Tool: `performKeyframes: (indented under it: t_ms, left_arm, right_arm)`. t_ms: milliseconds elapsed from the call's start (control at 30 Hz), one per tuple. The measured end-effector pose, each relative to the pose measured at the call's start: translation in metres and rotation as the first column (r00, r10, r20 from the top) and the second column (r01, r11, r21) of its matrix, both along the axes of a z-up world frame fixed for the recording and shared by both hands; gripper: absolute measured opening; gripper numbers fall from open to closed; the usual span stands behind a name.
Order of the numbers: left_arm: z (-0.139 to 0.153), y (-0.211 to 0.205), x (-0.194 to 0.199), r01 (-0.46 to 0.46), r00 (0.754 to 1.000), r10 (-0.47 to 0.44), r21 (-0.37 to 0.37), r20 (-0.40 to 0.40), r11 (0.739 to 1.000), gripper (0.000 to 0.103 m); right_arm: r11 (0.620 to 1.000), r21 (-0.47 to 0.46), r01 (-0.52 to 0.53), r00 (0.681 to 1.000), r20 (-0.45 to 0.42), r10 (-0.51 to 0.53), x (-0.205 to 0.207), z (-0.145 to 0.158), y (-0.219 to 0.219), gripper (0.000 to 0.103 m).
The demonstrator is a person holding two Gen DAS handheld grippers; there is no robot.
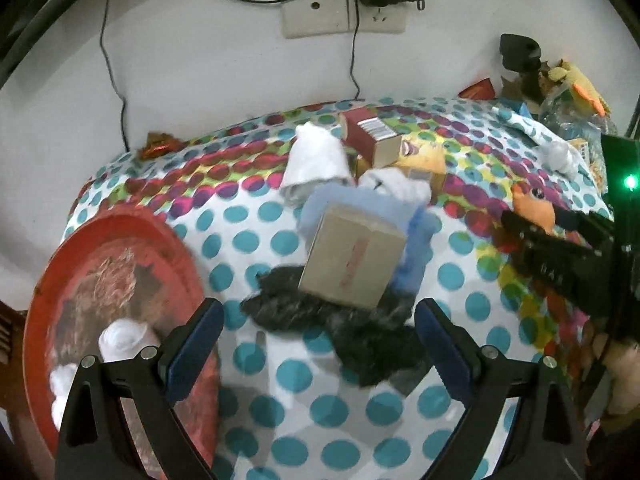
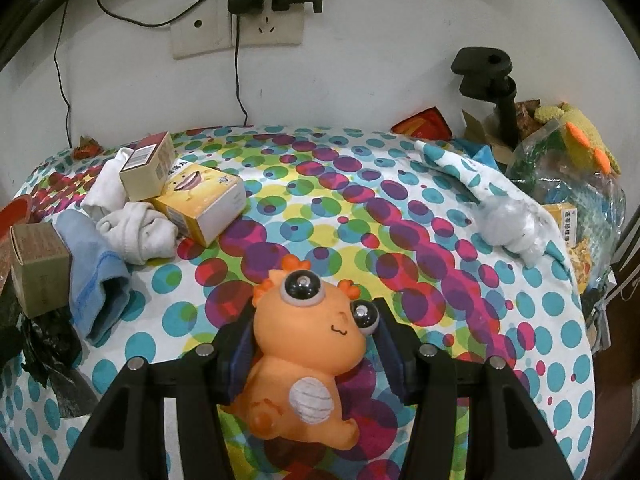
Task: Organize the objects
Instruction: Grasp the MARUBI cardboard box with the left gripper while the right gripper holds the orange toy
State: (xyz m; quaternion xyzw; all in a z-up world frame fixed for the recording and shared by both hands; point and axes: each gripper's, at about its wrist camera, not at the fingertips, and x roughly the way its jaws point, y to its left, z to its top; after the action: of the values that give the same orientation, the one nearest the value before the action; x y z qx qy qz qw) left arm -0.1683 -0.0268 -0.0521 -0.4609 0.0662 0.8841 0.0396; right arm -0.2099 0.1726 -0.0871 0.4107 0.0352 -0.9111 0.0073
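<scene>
Clamped between the two blue pads of the right gripper (image 2: 316, 344) sits an orange toy dragon (image 2: 304, 360); both pads press its sides, so the right gripper is grasping the toy. Its body lies low over the polka-dot tablecloth (image 2: 360, 216), tilted, with its big eyes facing the wall.

Reference landmark: the plain cardboard box (image 1: 352, 256).
- Left gripper (image 1: 318, 344): released, jaws spread wide, nothing between the pads. It hangs on the near side of the box, over the black plastic bag (image 1: 344, 320).
- Black plastic bag: partly under the near edge of the box.
- Light blue cloth (image 1: 416, 232): touching the box on its far side and right side.
- White socks (image 1: 316, 160): beyond the box, toward the wall.
- Red-topped carton (image 1: 372, 132) and yellow cartoon box (image 1: 424, 156): beyond the box, beside the socks; the carton rests on the yellow box.
- Red tray (image 1: 132, 240): left of the box, at the table edge, holding white rolled items (image 1: 124, 340).
- Orange toy dragon: right of the box, well apart from it.
</scene>
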Motion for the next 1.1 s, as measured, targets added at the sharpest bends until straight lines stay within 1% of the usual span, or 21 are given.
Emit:
performKeyframes:
  t_ms: [167, 233, 300, 333, 367, 400, 433, 467, 567, 667, 800, 1100]
  left_arm:
    - [-0.002, 0.006, -0.016, 0.001, 1.000, -0.001, 0.008, 0.010, 1.000, 0.096]
    - [-0.003, 0.005, -0.022, -0.009, 1.000, 0.008, 0.035, 0.018, 0.999, 0.095]
    - [-0.004, 0.003, -0.026, -0.022, 0.999, 0.021, 0.053, 0.024, 0.998, 0.091]
    - [-0.005, 0.003, -0.027, -0.025, 0.999, 0.024, 0.057, 0.028, 0.998, 0.083]
    - [-0.006, 0.003, -0.028, -0.023, 0.999, 0.021, 0.060, 0.033, 0.998, 0.069]
    - [-0.007, 0.003, -0.029, -0.022, 0.999, 0.019, 0.063, 0.038, 0.998, 0.062]
    - [-0.008, 0.003, -0.030, -0.021, 0.999, 0.018, 0.067, 0.044, 0.998, 0.050]
    - [-0.008, 0.003, -0.030, -0.023, 0.999, 0.019, 0.071, 0.049, 0.997, 0.050]
    - [-0.005, 0.003, -0.027, -0.029, 0.999, 0.027, 0.078, 0.024, 0.997, 0.049]
    - [-0.003, 0.003, -0.024, -0.025, 0.999, 0.022, 0.089, 0.028, 0.996, 0.049]
    - [0.002, 0.004, -0.016, -0.014, 1.000, 0.013, 0.079, 0.009, 0.997, 0.049]
    - [0.005, 0.000, -0.002, -0.022, 1.000, 0.021, 0.068, 0.019, 0.997, 0.049]
  right_arm:
    - [1.000, 0.002, -0.001, 1.000, -0.001, 0.001, 0.001, 0.000, 0.001, 0.055]
    - [1.000, 0.003, -0.002, 1.000, 0.002, 0.002, 0.000, 0.000, 0.001, 0.056]
    - [1.000, -0.001, 0.000, 1.000, 0.006, 0.000, 0.000, -0.001, 0.001, 0.056]
    - [1.000, -0.003, 0.002, 1.000, 0.007, -0.002, 0.000, -0.001, 0.002, 0.056]
    - [1.000, -0.005, 0.003, 1.000, 0.006, -0.003, -0.001, 0.000, 0.002, 0.056]
    - [1.000, -0.005, 0.003, 1.000, 0.006, -0.003, -0.001, 0.000, 0.002, 0.056]
    - [1.000, -0.004, 0.004, 1.000, 0.006, -0.003, -0.001, 0.000, 0.002, 0.056]
    - [1.000, -0.004, 0.002, 1.000, 0.008, -0.002, -0.001, 0.000, 0.002, 0.056]
    - [1.000, -0.005, 0.002, 1.000, 0.010, -0.002, -0.001, -0.001, 0.002, 0.056]
    - [1.000, -0.008, 0.002, 1.000, 0.010, -0.002, -0.001, -0.001, 0.002, 0.056]
    - [1.000, -0.011, 0.001, 1.000, 0.011, -0.001, -0.002, -0.001, 0.003, 0.056]
    - [1.000, 0.001, 0.000, 1.000, 0.006, 0.000, -0.001, -0.001, 0.002, 0.056]
